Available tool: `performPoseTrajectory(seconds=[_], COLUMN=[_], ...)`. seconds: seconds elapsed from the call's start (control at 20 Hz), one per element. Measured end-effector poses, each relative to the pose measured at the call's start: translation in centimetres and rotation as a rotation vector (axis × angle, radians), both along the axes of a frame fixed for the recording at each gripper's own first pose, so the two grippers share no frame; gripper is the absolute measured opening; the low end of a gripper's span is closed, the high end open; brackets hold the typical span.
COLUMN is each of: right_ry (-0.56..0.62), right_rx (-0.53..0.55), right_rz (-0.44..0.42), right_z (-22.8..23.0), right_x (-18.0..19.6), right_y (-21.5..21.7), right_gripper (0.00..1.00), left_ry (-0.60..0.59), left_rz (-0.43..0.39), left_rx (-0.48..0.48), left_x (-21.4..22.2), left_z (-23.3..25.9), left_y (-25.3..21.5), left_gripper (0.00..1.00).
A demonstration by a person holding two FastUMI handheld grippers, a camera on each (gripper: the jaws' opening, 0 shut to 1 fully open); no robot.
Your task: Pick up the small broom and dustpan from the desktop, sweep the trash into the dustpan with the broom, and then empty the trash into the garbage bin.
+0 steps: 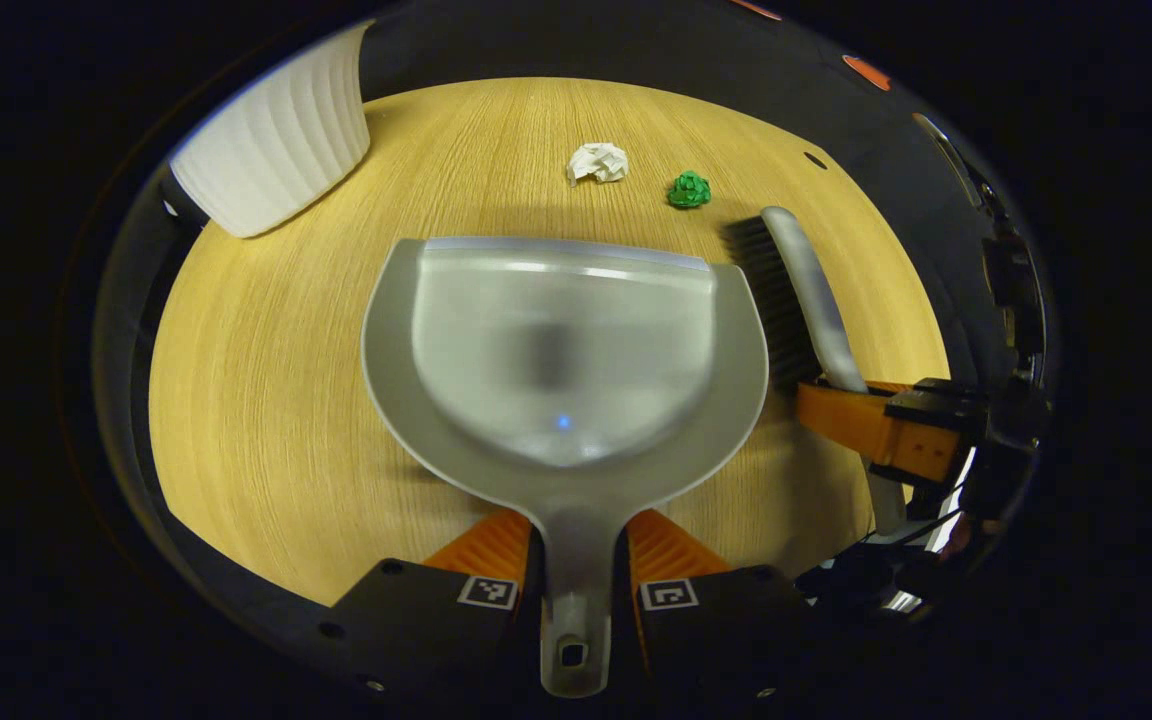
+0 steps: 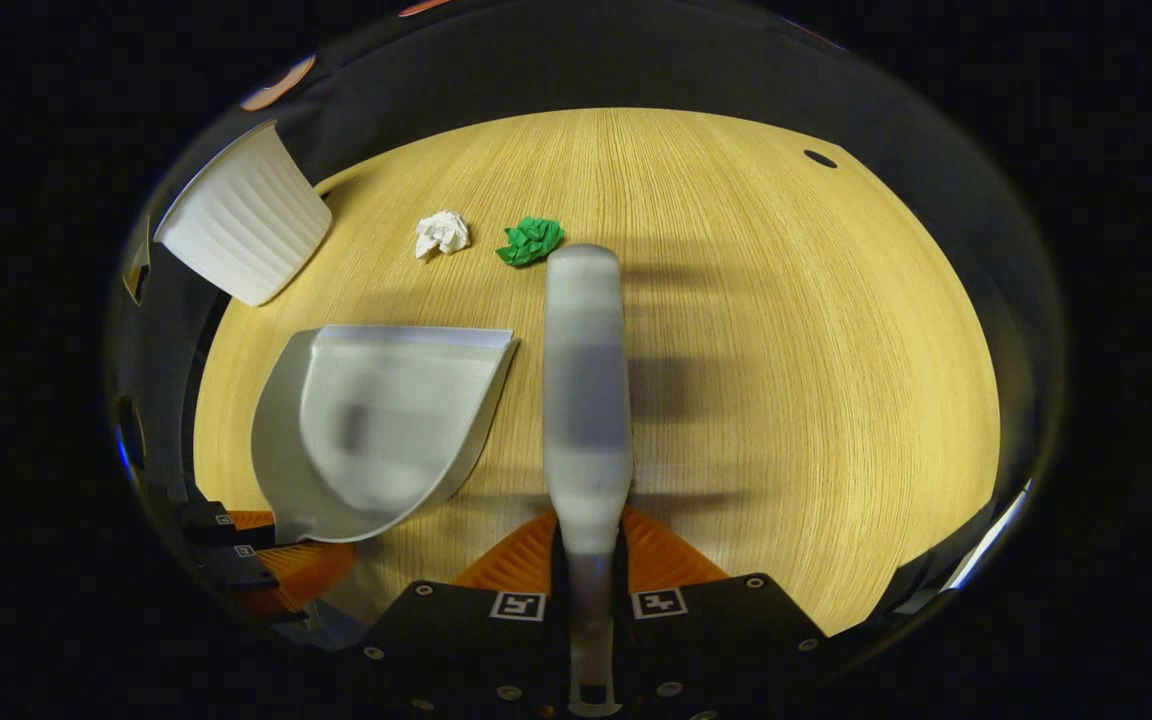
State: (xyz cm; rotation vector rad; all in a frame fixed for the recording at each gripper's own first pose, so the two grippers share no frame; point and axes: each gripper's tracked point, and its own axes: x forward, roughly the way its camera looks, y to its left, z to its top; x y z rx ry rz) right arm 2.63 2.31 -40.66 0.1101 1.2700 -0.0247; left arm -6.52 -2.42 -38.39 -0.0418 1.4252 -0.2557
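Note:
My left gripper (image 1: 577, 545) is shut on the handle of the grey dustpan (image 1: 566, 350), whose mouth faces the far side of the wooden desk (image 1: 266, 400). My right gripper (image 2: 590, 545) is shut on the handle of the small broom (image 2: 586, 390), seen from its grey back. In the left gripper view the broom (image 1: 796, 300) shows black bristles, just right of the pan, with the right gripper (image 1: 876, 425) behind it. Beyond the pan lie a white paper ball (image 1: 598, 162) and a green paper ball (image 1: 689, 189). The dustpan (image 2: 386, 420) sits left of the broom, the green ball (image 2: 530, 241) just past its tip.
A white ribbed garbage bin (image 1: 271, 140) stands at the far left corner of the desk, also the bin (image 2: 241, 225) in the right gripper view. A small dark hole (image 2: 820, 158) marks the desk's far right. Bare wood spreads to the right of the broom.

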Motion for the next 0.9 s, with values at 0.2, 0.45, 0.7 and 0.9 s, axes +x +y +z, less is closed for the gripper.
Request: performPoseTrajectory(seconds=[0.2, 0.45, 0.7, 0.9], right_ry=[0.001, -0.009, -0.024, -0.012], right_rx=[0.024, 0.007, -0.012, -0.048], right_rz=[-0.006, -0.01, 0.057, 0.158], right_z=[-0.1, 0.2, 0.7, 0.7], right_x=[1.4, 4.0, 8.7, 13.0], right_y=[-0.6, -2.0, -2.7, -3.2], right_gripper=[0.13, 0.12, 0.12, 0.12], left_ry=[-0.006, -0.003, 0.009, 0.021], left_rz=[-0.03, -0.083, -0.149, -0.237], left_rx=[-0.01, -0.009, 0.003, 0.002], left_x=[0.9, 1.6, 2.4, 3.3], left_z=[0.2, 0.4, 0.4, 0.9], left_y=[0.2, 0.6, 1.9, 2.5], left_gripper=[0.27, 0.27, 0.27, 0.27])
